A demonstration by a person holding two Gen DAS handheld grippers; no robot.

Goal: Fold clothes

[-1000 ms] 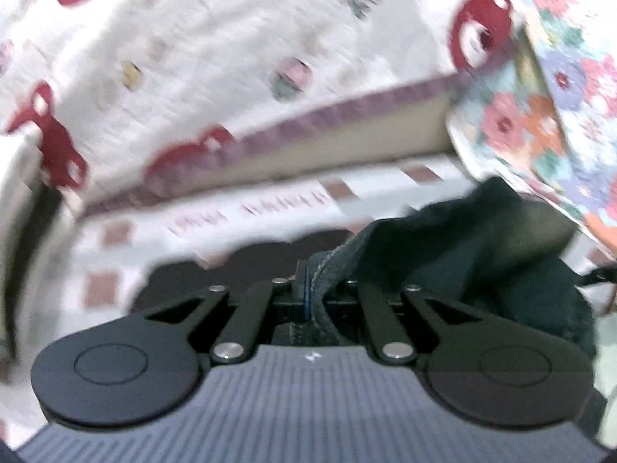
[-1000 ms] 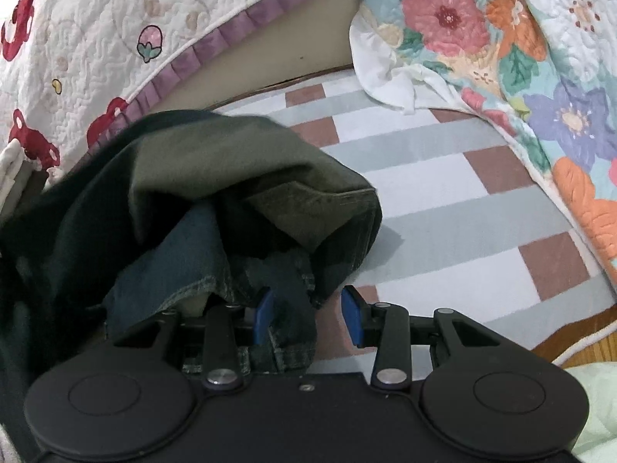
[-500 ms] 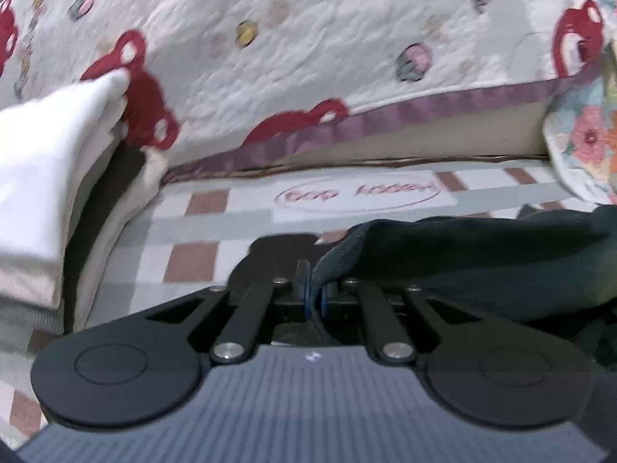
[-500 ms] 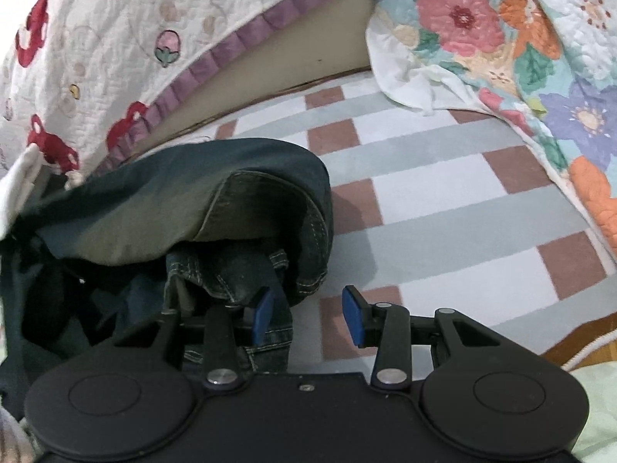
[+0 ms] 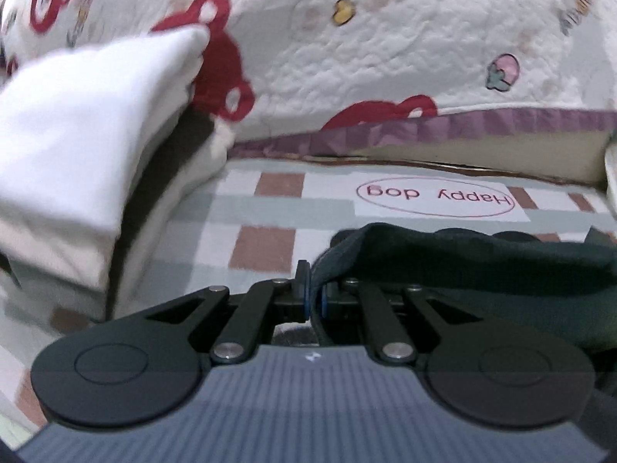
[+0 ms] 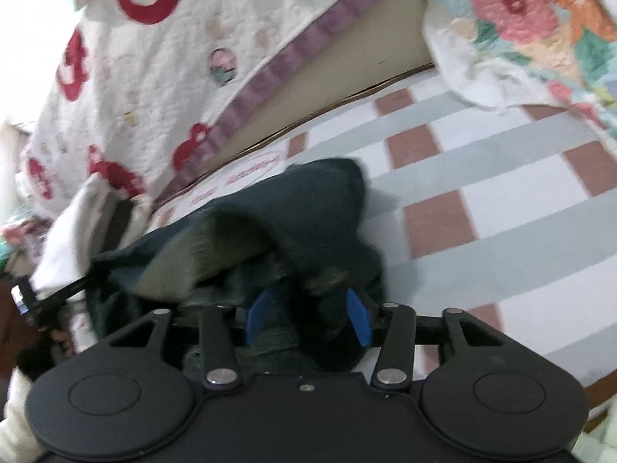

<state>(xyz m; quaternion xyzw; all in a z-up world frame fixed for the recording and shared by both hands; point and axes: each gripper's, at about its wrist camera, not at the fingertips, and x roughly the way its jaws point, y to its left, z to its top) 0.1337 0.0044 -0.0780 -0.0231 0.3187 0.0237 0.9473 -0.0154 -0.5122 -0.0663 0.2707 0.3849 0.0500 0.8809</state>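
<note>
A pair of dark blue jeans (image 5: 462,262) lies bunched on the checked mat (image 5: 262,247). My left gripper (image 5: 314,289) is shut on a thin edge of the jeans and holds it low over the mat, with the cloth trailing off to the right. In the right wrist view the jeans (image 6: 300,212) are heaped right in front of my right gripper (image 6: 308,308). Its jaws are opening. A loose fold of denim sits between the blue pads (image 6: 358,320), which stand wide apart and do not press on it.
A stack of folded white clothes (image 5: 77,135) stands at the left of the mat (image 6: 501,200). A white quilt with red bears (image 5: 385,58) hangs along the far side. A floral quilt (image 6: 540,19) lies at the right.
My left gripper has carried the jeans edge to the left and lower, toward the white stack. The right jaws have spread wider. The jeans heap has stretched out and sunk flatter.
</note>
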